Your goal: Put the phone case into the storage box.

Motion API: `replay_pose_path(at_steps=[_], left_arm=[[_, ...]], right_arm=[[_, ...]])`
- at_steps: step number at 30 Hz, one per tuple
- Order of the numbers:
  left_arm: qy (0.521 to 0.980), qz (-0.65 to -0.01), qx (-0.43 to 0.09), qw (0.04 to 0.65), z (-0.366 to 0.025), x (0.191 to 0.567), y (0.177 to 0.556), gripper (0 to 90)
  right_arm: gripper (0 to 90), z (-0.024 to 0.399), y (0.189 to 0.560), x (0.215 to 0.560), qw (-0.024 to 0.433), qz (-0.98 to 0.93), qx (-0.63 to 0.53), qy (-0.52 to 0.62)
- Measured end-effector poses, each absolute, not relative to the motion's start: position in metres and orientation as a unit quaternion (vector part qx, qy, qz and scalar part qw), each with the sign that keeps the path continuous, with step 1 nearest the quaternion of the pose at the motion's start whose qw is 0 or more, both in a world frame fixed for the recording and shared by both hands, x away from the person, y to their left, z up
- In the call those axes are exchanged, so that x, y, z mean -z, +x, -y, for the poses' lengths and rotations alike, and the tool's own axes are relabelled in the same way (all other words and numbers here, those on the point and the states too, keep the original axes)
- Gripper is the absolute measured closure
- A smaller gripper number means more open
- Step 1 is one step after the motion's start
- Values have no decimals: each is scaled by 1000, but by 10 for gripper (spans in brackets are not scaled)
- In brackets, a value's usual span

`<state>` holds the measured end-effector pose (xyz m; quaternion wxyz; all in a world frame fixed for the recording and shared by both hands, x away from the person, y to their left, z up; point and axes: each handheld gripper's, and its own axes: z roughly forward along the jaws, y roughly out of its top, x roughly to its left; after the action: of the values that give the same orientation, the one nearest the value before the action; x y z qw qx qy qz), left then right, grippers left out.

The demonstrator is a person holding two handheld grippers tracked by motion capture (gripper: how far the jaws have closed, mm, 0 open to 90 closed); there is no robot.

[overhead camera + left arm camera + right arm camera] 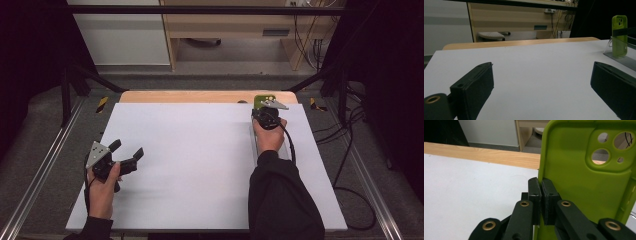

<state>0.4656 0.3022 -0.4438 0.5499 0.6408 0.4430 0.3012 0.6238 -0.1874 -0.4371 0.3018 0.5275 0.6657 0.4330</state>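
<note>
Surface [200,165] white, wide bare stretch between hands; wood strip along far edge. One green phone case [584,177], upright near far right corner, by clear stand [610,47]. Right tool [541,195] clamped on case's left edge. Left tool [127,155] near left edge, jaws wide apart, holding nothing. Tools: two

1. One green phone case [584,182], far right.
2. One clear stand [621,58] under it.
3. Two grippers: left gripper [126,154] near left, right gripper [266,107] far right.
4. One white desk [200,165].
5. Two hands.
</note>
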Motion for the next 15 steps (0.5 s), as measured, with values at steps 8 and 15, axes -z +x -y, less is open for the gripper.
replay_pose_path(at_steps=[8,15], left_arm=[[641,-442,-303,550,-302,443,465,42],[639,-442,-302,552,-302,443,465,42]], right_arm=[[871,187,624,437,299,-669,-432,526],[854,187,624,437,296,-669,-432,528]])
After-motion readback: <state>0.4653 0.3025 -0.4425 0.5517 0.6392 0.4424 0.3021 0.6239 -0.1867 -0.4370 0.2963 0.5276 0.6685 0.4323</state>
